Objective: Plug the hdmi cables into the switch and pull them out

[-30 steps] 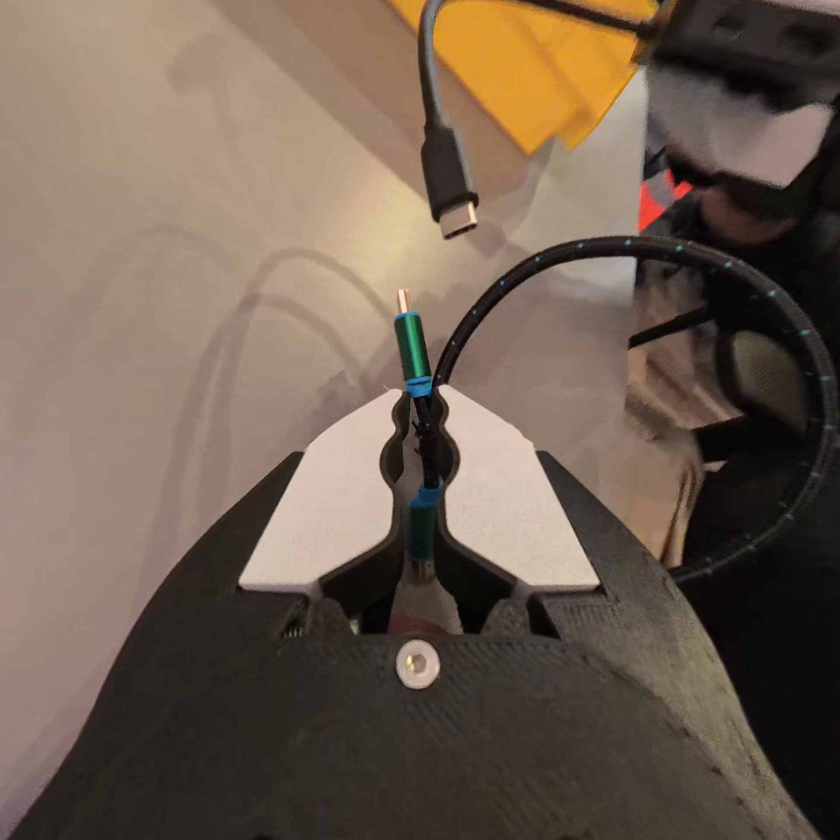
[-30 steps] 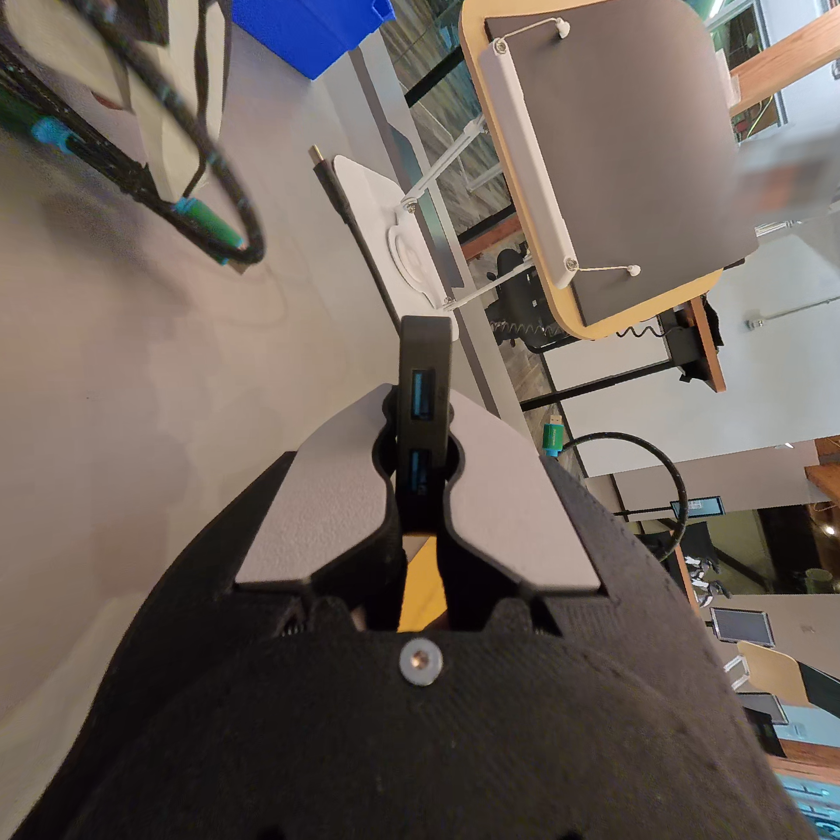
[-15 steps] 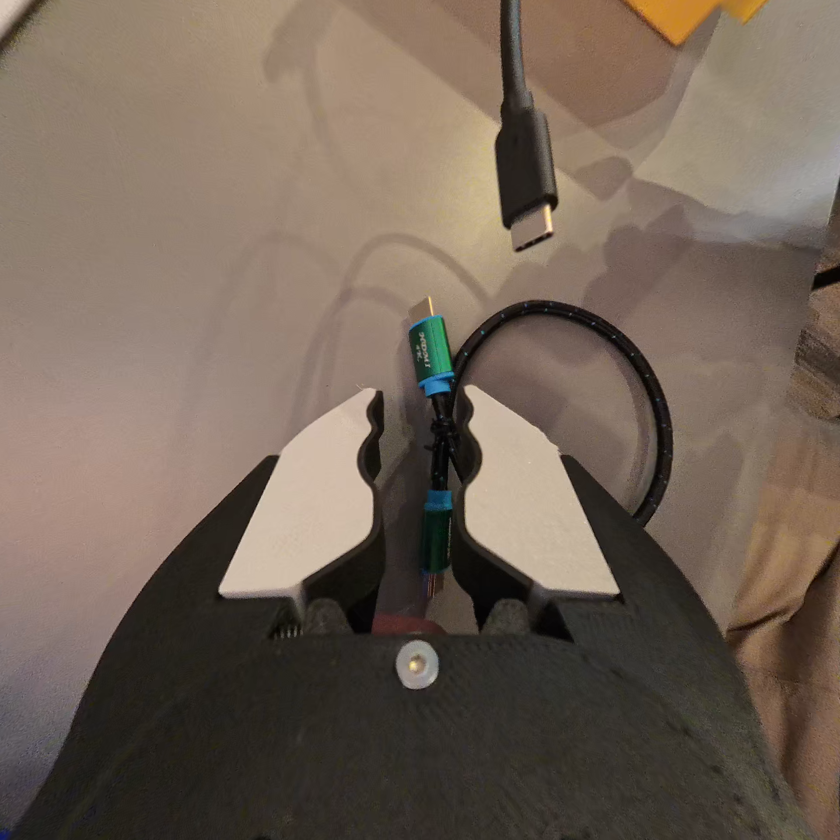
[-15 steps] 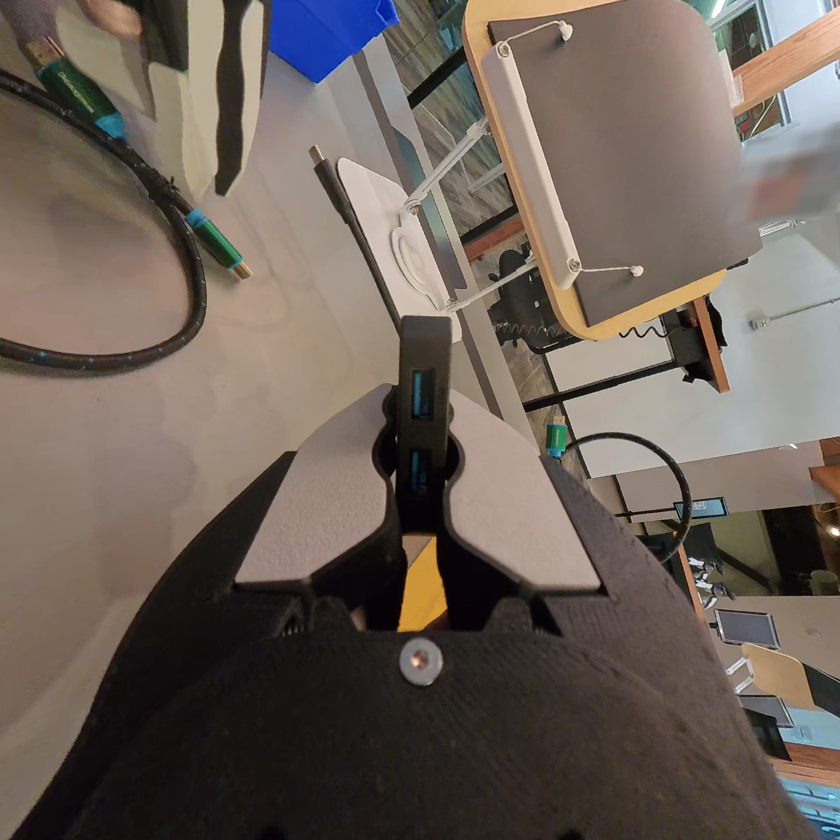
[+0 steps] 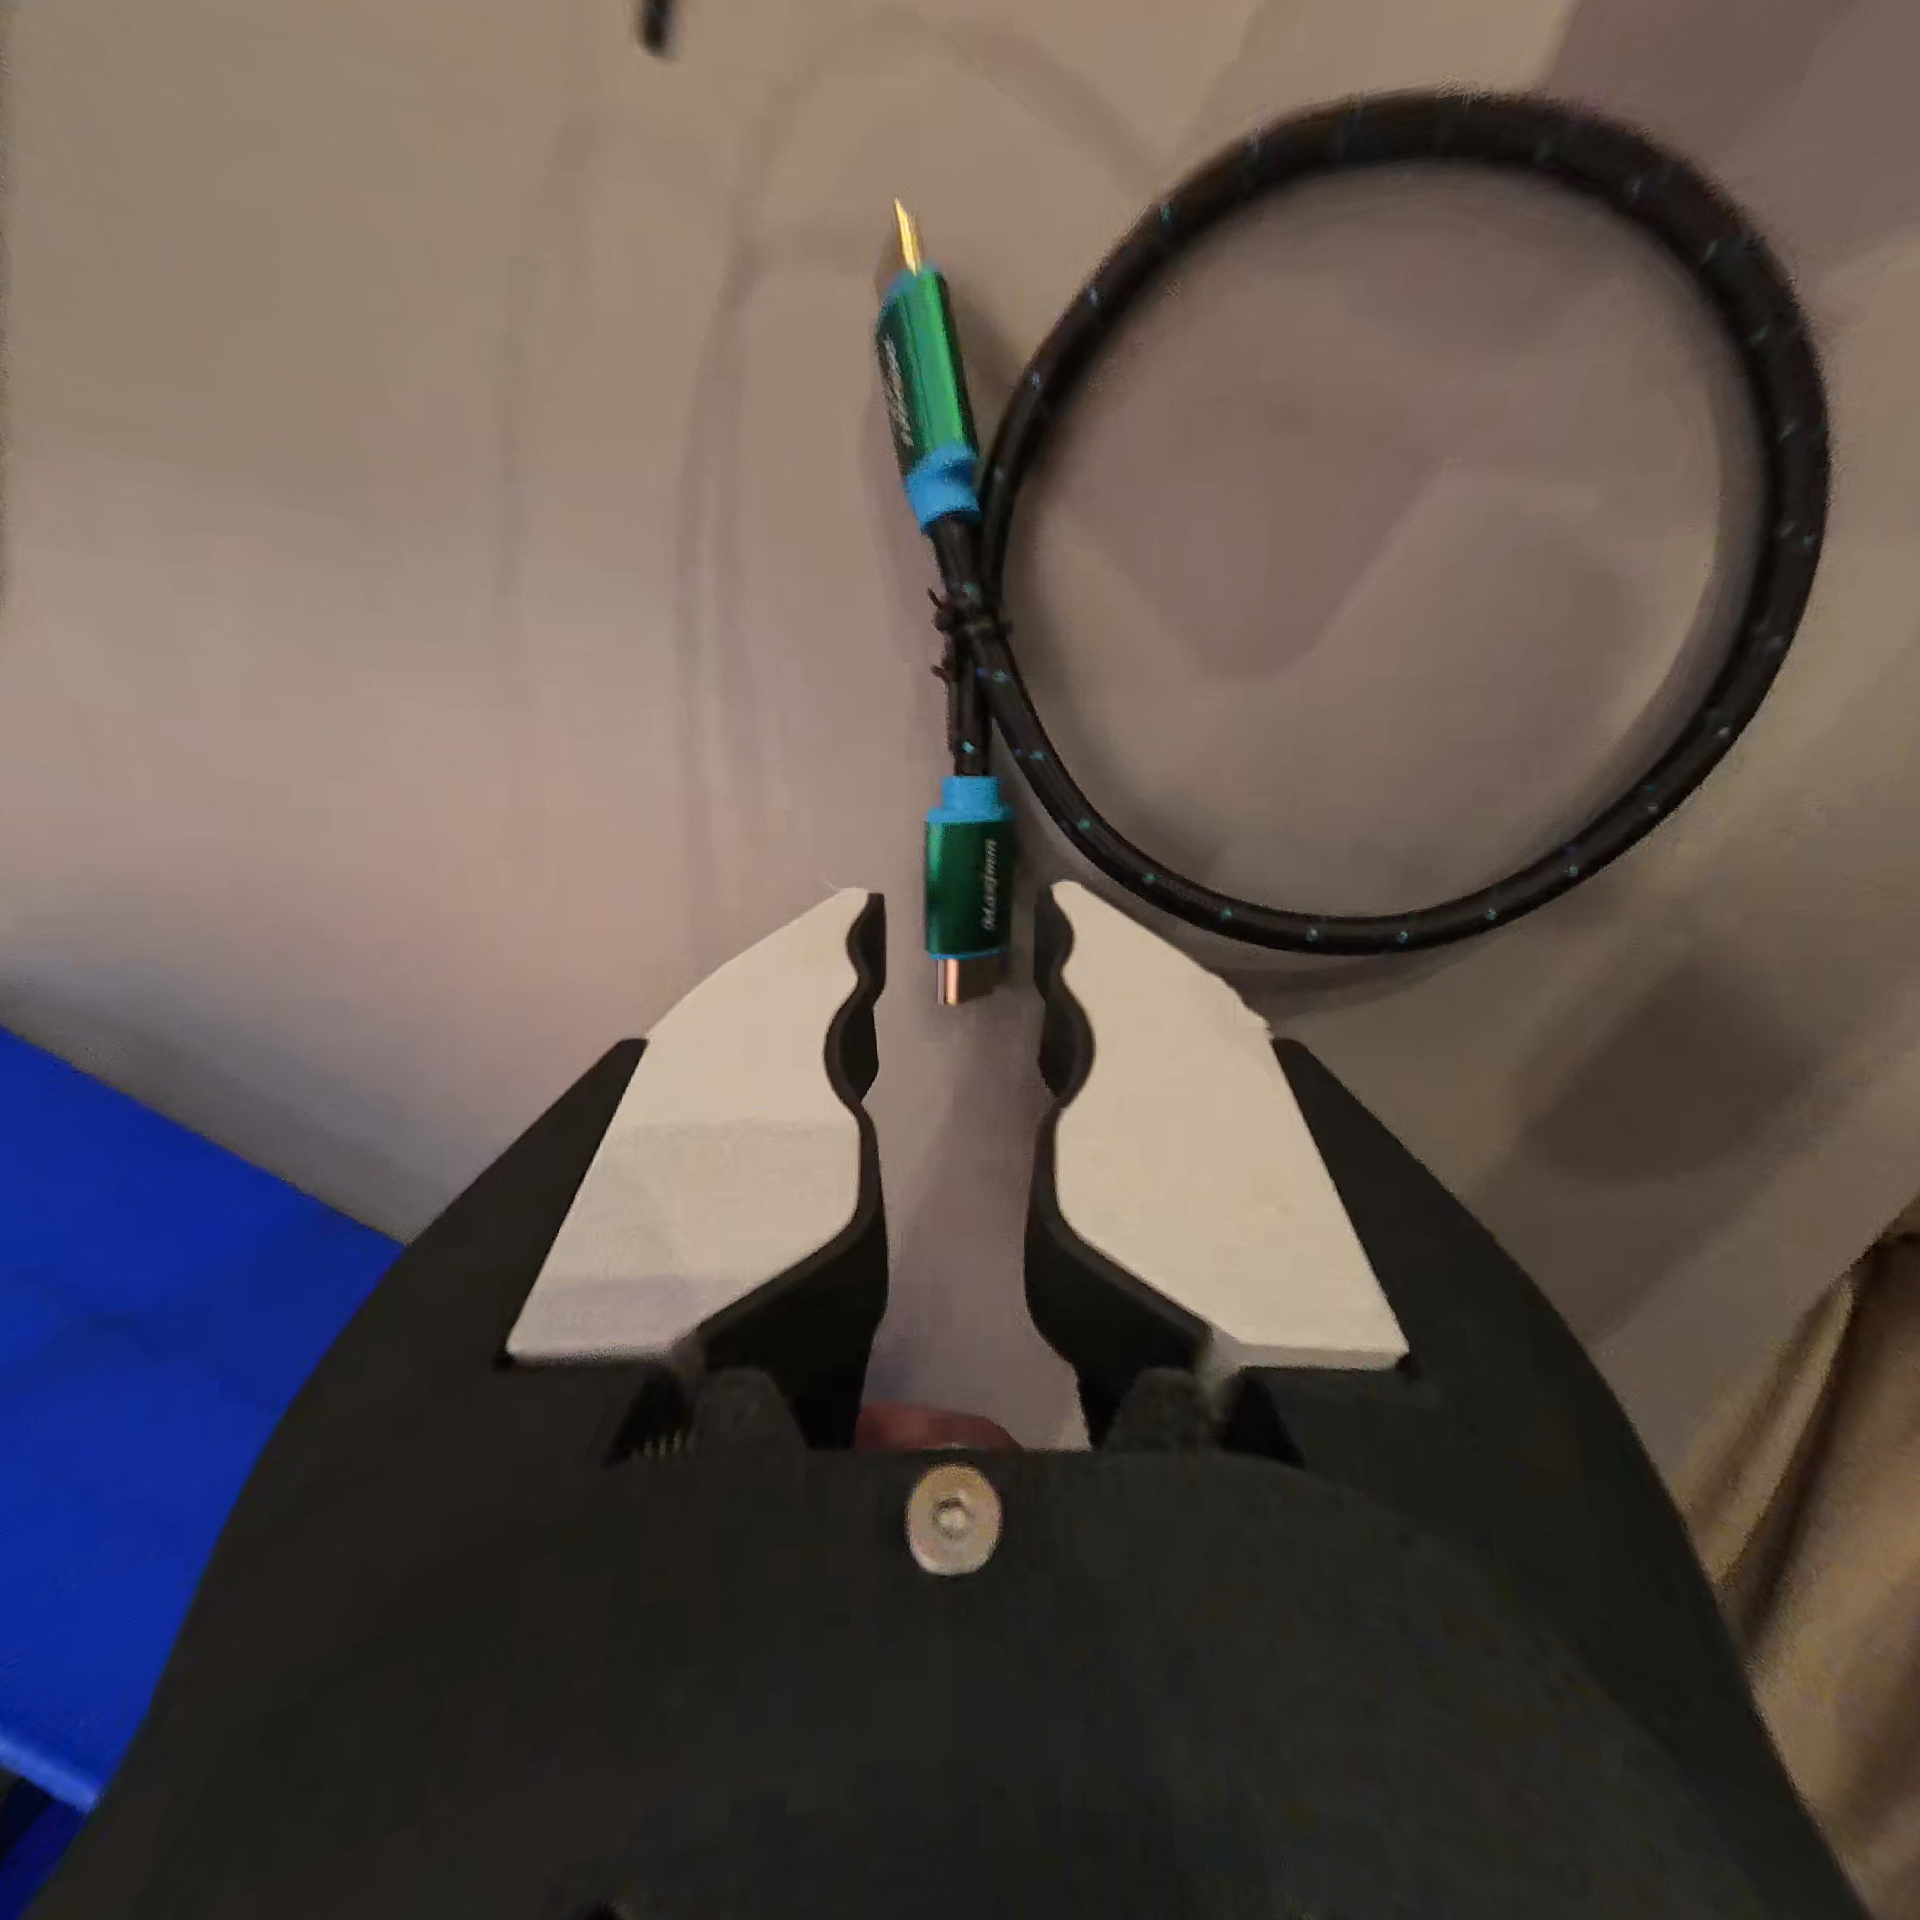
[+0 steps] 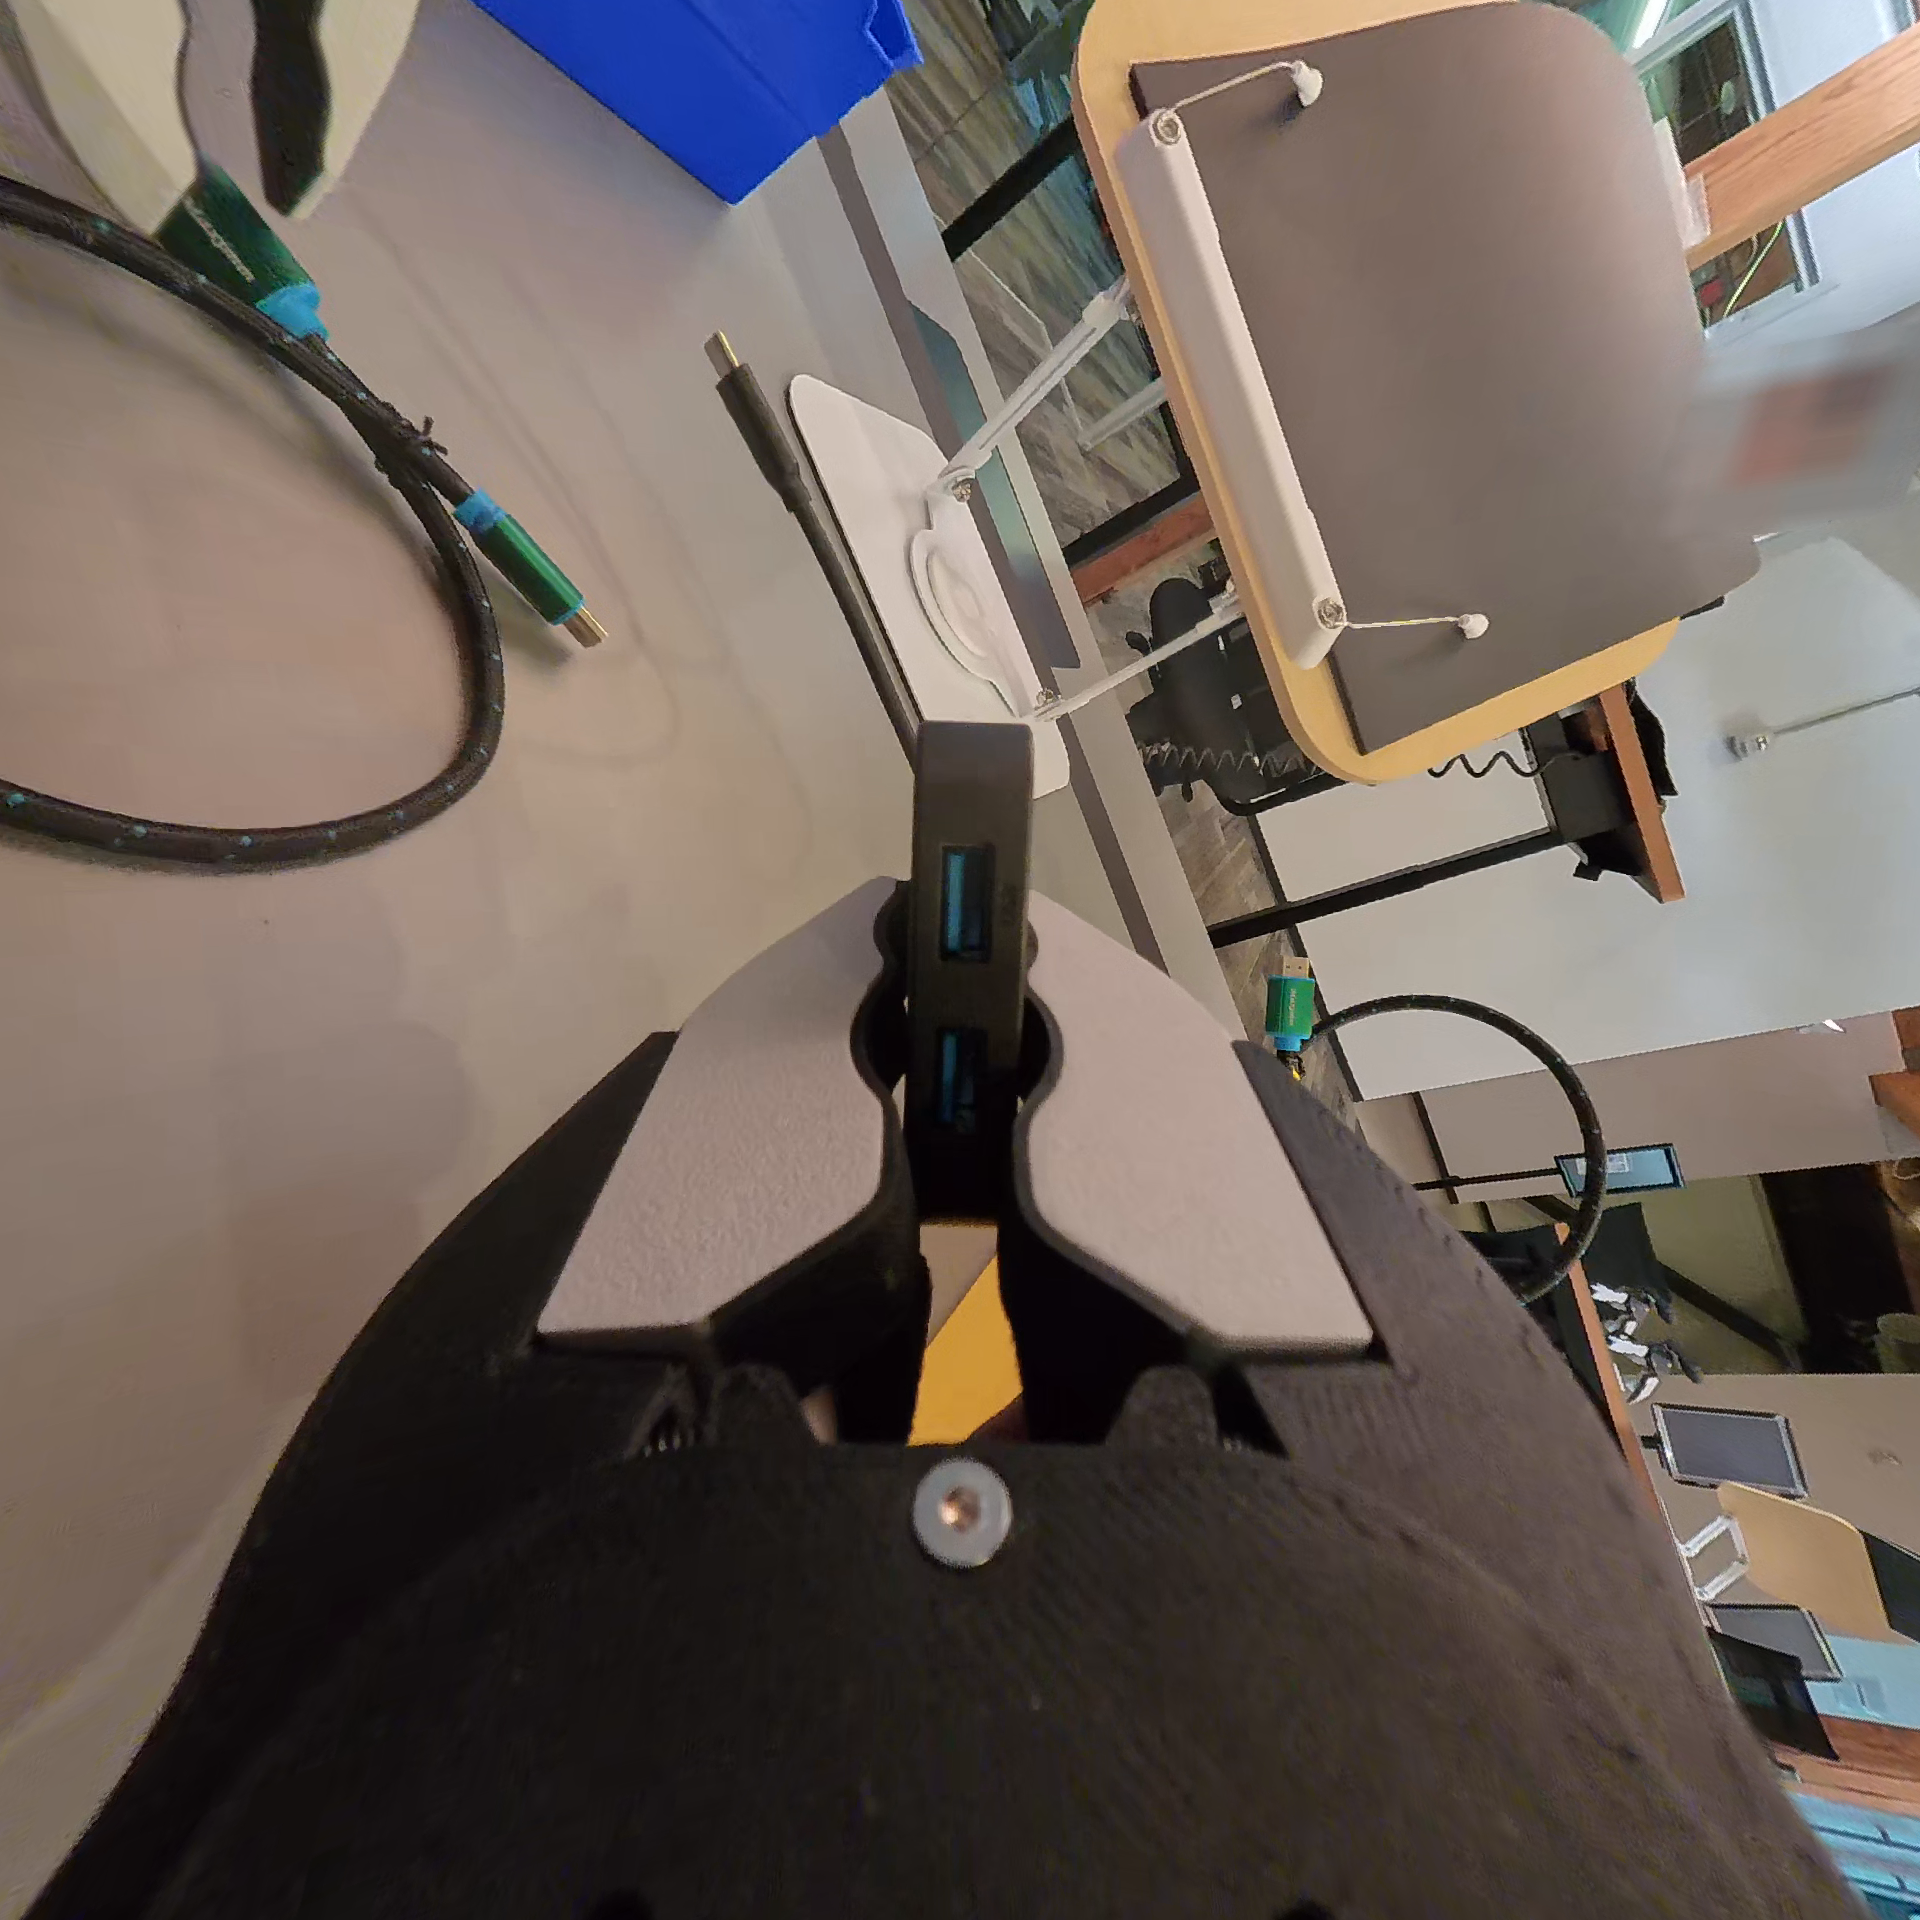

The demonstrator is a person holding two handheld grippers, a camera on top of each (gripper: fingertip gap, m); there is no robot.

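Note:
A black braided cable (image 5: 1756,582) with green plugs lies looped on the grey table (image 5: 364,571). My left gripper (image 5: 956,909) is open, and the cable's near plug (image 5: 971,894) lies between the fingertips, not gripped. The far plug (image 5: 920,364) points away. My right gripper (image 6: 961,914) is shut on the black switch (image 6: 971,810), whose blue ports face the camera. The switch's own lead (image 6: 764,436) runs off ahead. In the right wrist view the looped cable (image 6: 478,644) lies at the left, under the left gripper (image 6: 208,104). A second green-plugged cable (image 6: 1294,1013) shows beside the right finger.
A blue bin (image 5: 156,1351) stands at the table's edge and also shows in the right wrist view (image 6: 707,83). A white stand (image 6: 894,540) sits on the table past the switch. A tan cloth (image 5: 1787,1455) is at the right. There is about 20 cm between the tips of the two grippers.
My left gripper has opened and let go of the cable, which now lies on the table. The gripper has drawn back from it. The right gripper still holds the switch.

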